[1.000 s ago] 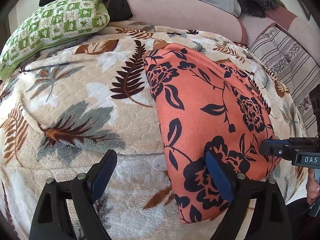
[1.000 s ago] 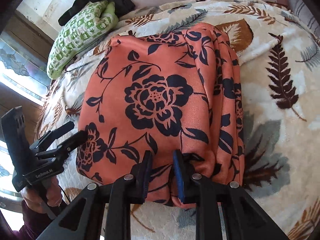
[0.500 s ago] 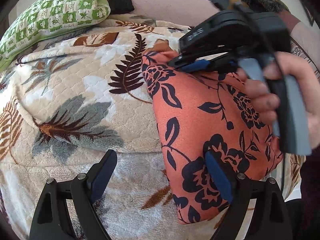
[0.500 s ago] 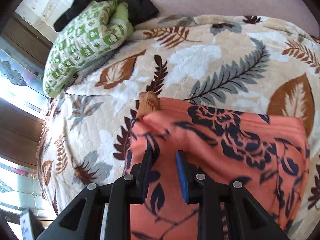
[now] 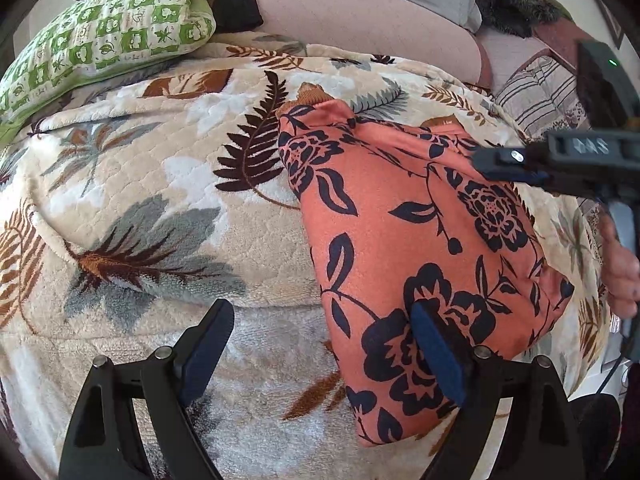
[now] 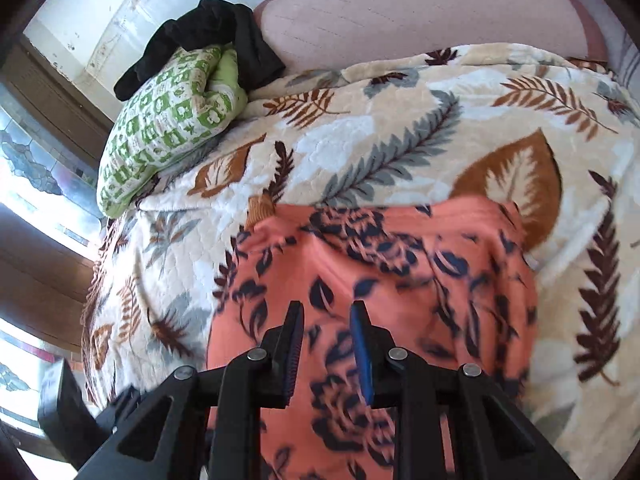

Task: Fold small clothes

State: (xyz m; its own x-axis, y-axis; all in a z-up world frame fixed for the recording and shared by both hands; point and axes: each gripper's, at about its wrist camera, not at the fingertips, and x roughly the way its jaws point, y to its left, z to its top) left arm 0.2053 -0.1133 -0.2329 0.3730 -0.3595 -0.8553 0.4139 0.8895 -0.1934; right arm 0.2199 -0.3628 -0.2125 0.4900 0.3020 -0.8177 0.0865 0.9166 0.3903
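An orange garment with dark flowers [image 5: 400, 232] lies folded on the leaf-print blanket [image 5: 160, 184]; a brown ribbed bit pokes out at its far left corner [image 5: 312, 94]. My left gripper [image 5: 320, 344] stands wide open and low, its right finger over the garment's near end and its left finger over bare blanket. My right gripper [image 5: 508, 166] hovers above the garment's right side with a hand [image 5: 620, 276] behind it. In its own view, the right gripper [image 6: 328, 340] keeps a narrow gap with nothing in it, and the garment [image 6: 400, 280] lies blurred below.
A green checked pillow [image 5: 108, 32] with a black garment [image 5: 236, 4] on it sits at the far left. A pink padded back [image 5: 360, 12] runs behind the bed, and a striped cushion [image 5: 540, 92] lies far right. A window [image 6: 24, 160] is to the left.
My right gripper carried the garment's near edge over to the far end, folding it, then let go and drew back up to the right. My left gripper stayed put, open.
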